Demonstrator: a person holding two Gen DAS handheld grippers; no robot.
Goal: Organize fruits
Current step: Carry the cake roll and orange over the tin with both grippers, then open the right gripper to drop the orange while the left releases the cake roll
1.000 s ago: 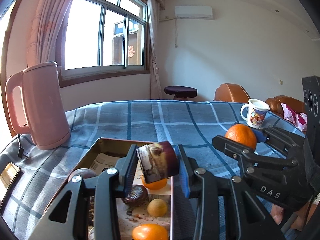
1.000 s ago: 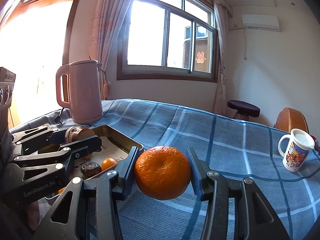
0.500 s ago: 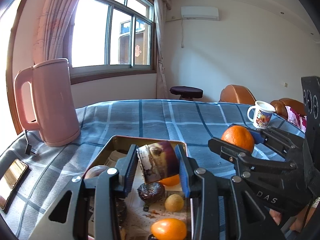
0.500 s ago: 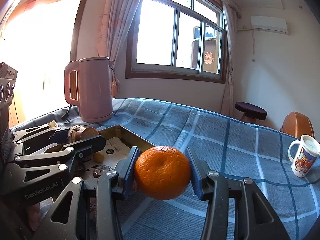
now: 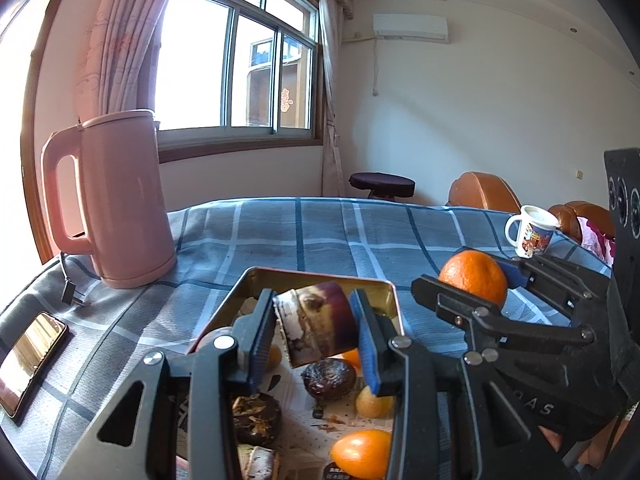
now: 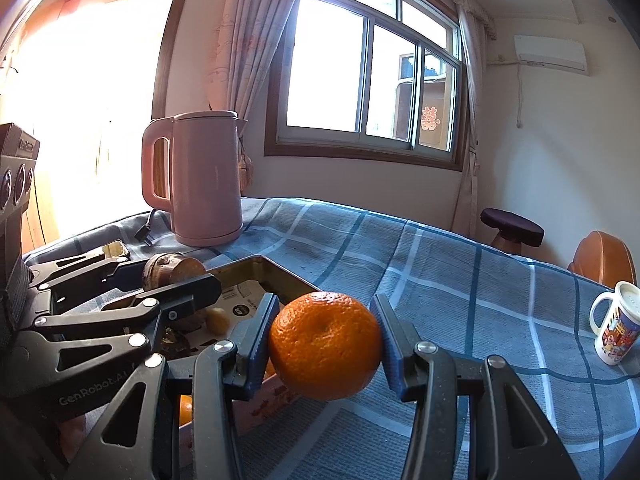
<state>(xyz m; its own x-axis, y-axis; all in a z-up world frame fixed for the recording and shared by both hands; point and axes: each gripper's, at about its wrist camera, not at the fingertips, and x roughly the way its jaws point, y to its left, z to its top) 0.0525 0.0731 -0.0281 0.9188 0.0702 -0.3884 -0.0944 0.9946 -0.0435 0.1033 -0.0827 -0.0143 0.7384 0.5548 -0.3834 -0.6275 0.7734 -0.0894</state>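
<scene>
**Two fruits held over and beside a gold tin tray**

A round orange mandarin is clamped between the narrowed jaws of the right gripper, held just beyond the right-hand rim of the shallow gold metal tray. A dark, mottled, stubby fruit piece, its long axis tilted across the jaws, is gripped by the left gripper directly above the tray. Inside the tray, small orange and brown fruits are crowded together. Open blue checked tablecloth is seen right of the tray; a pink plastic kettle is seen to the tray's far left.
</scene>
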